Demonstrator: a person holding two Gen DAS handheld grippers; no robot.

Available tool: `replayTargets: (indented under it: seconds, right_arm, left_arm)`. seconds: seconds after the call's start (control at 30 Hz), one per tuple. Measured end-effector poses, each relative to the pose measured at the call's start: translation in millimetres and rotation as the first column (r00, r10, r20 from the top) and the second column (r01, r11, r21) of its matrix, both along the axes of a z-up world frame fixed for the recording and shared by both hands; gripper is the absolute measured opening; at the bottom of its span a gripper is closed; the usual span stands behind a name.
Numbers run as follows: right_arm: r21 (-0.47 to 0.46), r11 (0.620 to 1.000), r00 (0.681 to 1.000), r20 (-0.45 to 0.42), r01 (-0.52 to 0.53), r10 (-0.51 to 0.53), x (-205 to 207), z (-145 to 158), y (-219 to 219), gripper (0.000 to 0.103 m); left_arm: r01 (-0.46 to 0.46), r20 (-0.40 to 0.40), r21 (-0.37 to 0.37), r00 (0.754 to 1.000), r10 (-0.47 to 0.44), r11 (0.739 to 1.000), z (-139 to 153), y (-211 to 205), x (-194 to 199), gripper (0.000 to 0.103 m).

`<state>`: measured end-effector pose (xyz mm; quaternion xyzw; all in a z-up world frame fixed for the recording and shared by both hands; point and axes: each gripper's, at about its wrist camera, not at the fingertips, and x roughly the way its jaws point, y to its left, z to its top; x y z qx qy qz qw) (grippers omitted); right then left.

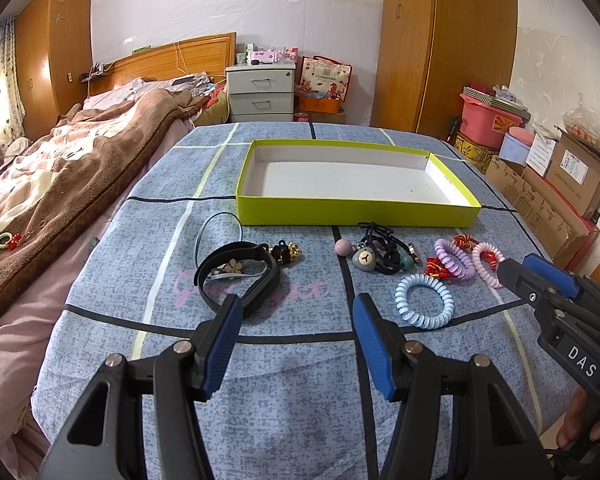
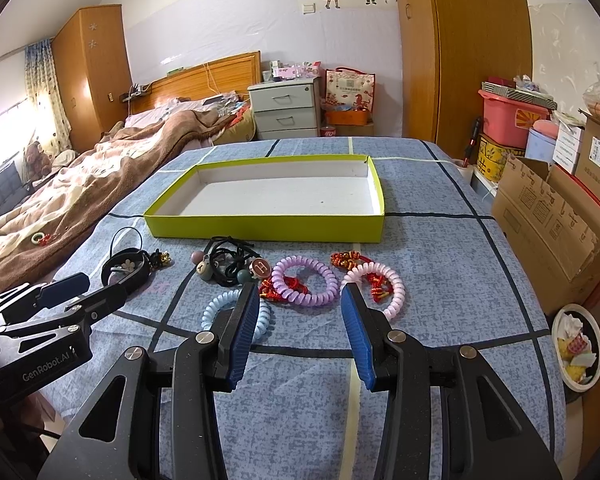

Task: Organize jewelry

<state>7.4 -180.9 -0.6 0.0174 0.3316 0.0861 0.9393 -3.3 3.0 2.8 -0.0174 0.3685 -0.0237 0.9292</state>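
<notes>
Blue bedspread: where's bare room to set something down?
Free: the shallow yellow-green cardboard box is empty; bare cloth lies right of the pink coil hair tie, and nearest both grippers. Crowded: the strip before the box, from the black band to the coils.

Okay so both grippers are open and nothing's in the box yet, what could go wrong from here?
The purple spiral hair tie lies entangled with red knotted cord, so lifting it may drag the cord along. The black elastic bands form one bunch with charms; grabbing one may pull several. The yellow-green cardboard box looks light and could slide if bumped.
</notes>
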Motion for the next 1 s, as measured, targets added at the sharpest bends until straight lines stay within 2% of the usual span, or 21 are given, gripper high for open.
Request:
replayTargets:
  seconds: [0.43,0.63,0.73,0.83,0.87,1.0]
  right_arm:
    - [0.008,1.0,1.0,-0.013,-0.017,0.017,2,-2,4,0.044]
    - [0.05,0.996,0.996,-0.061,-0.069,0.072,8,-11,9,0.044]
    - [0.062,0.994,0.991,-0.098,-0.087,0.093,13,-20,15,0.044]
    - [0.073,0.991,0.985,-0.129,-0.108,0.116,19,-27,21,0.044]
    - [0.074,0.991,0.983,-0.138,-0.112,0.121,21,-29,22,0.044]
    - [0.043,0.995,0.978,-0.18,-0.095,0.101,33,-38,27,0.044]
  left_arm:
    - [-0.007,-0.017,-0.007,1.0,0.007,1.0,-3,7,3,0.06]
    - [0.042,-0.044,-0.069,0.998,-0.046,0.997,-6,21,6,0.06]
    - [0.031,-0.056,-0.077,0.998,-0.035,0.997,-8,33,8,0.06]
    - [0.033,-0.064,-0.138,0.997,-0.042,0.99,-10,46,11,0.06]
    - [0.029,-0.061,-0.134,0.997,-0.037,0.991,-10,49,11,0.06]
    - [0.013,-0.072,-0.162,0.997,-0.025,0.987,-14,64,14,0.06]
